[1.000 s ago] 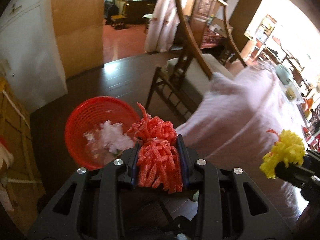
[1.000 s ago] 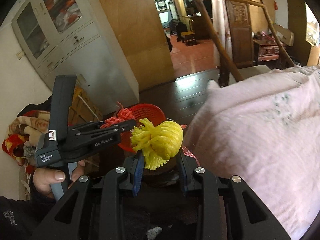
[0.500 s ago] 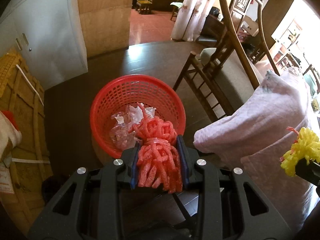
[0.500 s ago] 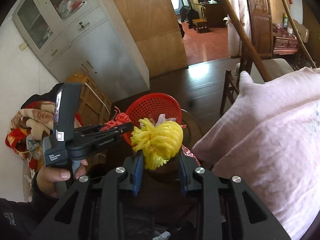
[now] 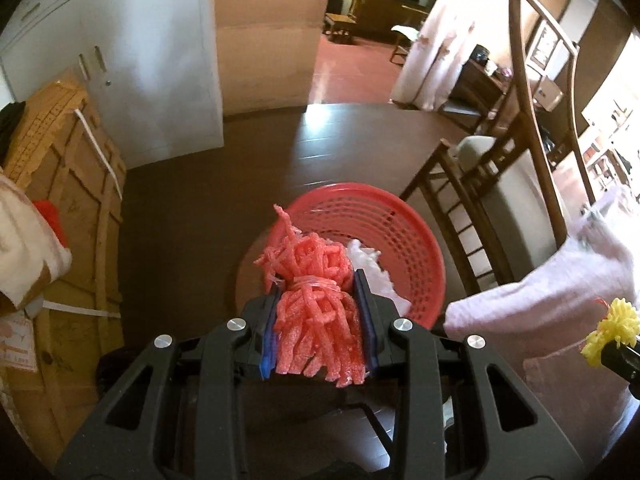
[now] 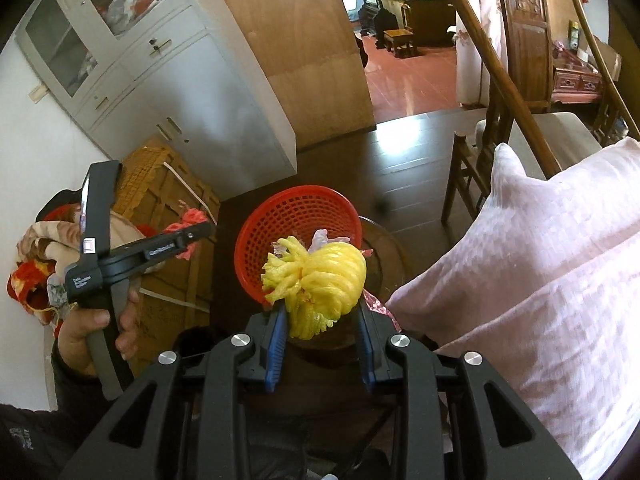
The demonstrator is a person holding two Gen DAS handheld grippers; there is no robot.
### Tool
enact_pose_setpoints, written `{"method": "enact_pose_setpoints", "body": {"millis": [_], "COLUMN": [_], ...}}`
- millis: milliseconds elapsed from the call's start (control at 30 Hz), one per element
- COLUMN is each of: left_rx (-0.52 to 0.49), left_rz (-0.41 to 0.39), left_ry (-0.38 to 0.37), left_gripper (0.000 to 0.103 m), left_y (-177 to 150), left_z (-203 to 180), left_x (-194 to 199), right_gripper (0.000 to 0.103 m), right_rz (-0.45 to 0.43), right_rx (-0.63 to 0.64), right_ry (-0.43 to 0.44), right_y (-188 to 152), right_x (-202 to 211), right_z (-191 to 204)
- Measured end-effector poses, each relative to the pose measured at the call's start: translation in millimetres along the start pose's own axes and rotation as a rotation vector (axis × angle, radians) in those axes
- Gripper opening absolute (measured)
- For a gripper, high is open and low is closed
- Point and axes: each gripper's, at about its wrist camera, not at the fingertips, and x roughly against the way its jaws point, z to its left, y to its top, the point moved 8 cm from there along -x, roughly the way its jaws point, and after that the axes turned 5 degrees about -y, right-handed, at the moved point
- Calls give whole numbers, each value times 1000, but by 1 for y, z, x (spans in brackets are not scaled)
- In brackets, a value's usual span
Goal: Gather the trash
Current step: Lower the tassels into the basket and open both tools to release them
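Observation:
My left gripper (image 5: 318, 300) is shut on a red foam net (image 5: 316, 312), held just above the near left rim of a red mesh basket (image 5: 396, 236). White crumpled trash (image 5: 370, 264) lies in the basket. My right gripper (image 6: 322, 320) is shut on a yellow foam net (image 6: 320, 276), above the near rim of the same basket (image 6: 296, 212). The left gripper with its red net (image 6: 188, 224) shows at the left of the right wrist view. The yellow net (image 5: 612, 328) shows at the right edge of the left wrist view.
The basket sits on a small round dark stool (image 6: 384, 260). A pink pillow (image 6: 540, 288) lies to the right, a wooden chair (image 5: 500, 184) behind it. A strapped cardboard box (image 5: 68, 200) and a white cabinet (image 6: 172, 92) stand to the left.
Both grippers have moved in over the basket, still holding their nets. In the left wrist view the basket has shifted from the left to right of centre.

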Motion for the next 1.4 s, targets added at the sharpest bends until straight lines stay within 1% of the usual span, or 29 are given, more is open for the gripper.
{"method": "enact_pose_setpoints", "body": {"millis": [200, 367, 567, 767, 1100, 1400], "left_rx": [10, 13, 10, -15, -20, -22], "left_rz": [8, 28, 58, 92, 96, 103], "left_ry": [2, -11, -31, -52, -53, -46], "left_gripper": [34, 34, 34, 34, 34, 34], "left_y": [4, 4, 1, -8, -7, -8], "left_z": [7, 9, 7, -4, -7, -7], "left_x": [-8, -19, -31, -43, -44, -46], "right_gripper": [31, 31, 31, 31, 31, 31], "right_rz": [20, 39, 63, 64, 91, 138], "right_rx": [-13, -19, -13, 19, 32, 52], "right_ry": [-6, -6, 3, 27, 61, 66], "right_y": [7, 13, 19, 29, 39, 32], "right_x": [-15, -28, -47, -62, -87, -114], "right_z": [-5, -5, 2, 18, 34, 41]}}
